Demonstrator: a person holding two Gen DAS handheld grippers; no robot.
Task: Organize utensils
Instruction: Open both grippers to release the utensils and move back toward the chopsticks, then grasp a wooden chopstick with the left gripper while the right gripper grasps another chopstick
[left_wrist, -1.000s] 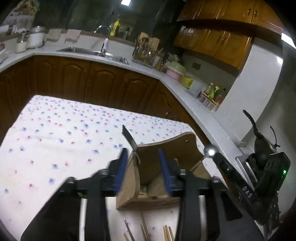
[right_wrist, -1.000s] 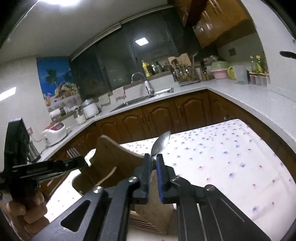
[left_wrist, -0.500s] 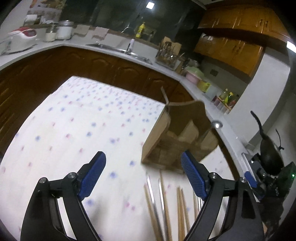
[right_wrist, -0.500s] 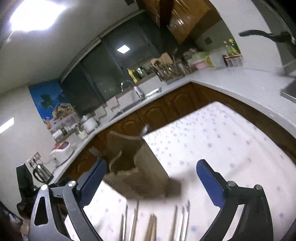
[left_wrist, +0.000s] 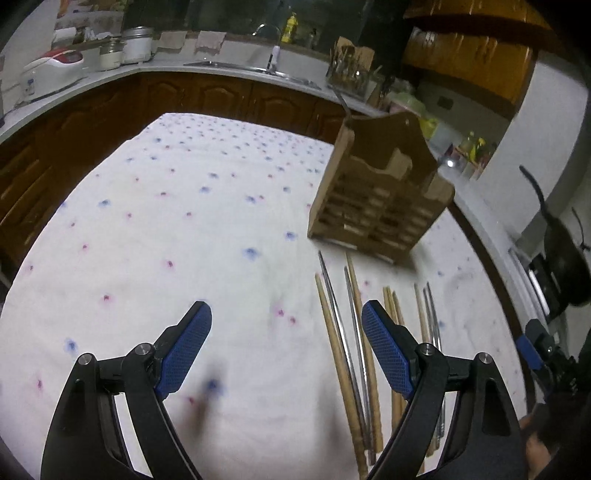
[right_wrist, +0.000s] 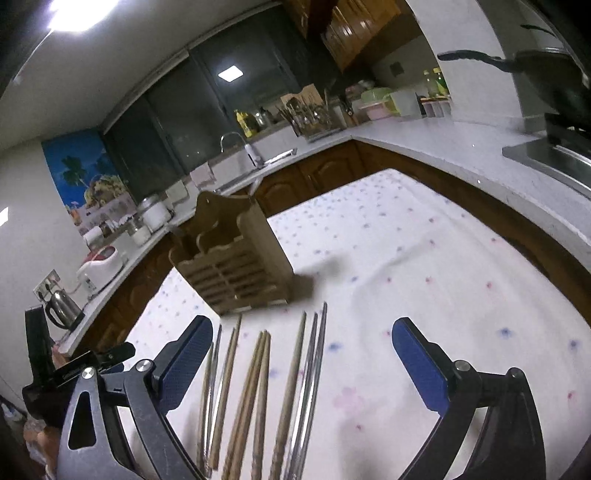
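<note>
We see the wooden utensil caddy (left_wrist: 380, 199) upright on the floral tablecloth (left_wrist: 177, 229), a fork handle (left_wrist: 341, 99) rising from it. Chopsticks (right_wrist: 258, 391), wood and metal, lie at its 6 o'clock. Our left gripper (left_wrist: 286, 350) and right gripper (right_wrist: 303, 365) gape empty, jaws just opened.

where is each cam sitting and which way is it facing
Left wrist: on the left gripper, angled down at the tablecloth; its open fingers show, and the right gripper at the right edge.
Right wrist: on the right gripper, angled down toward the sink counter; its open fingers show, plus a hand.
Shared: the wooden utensil holder and the chopsticks.
</note>
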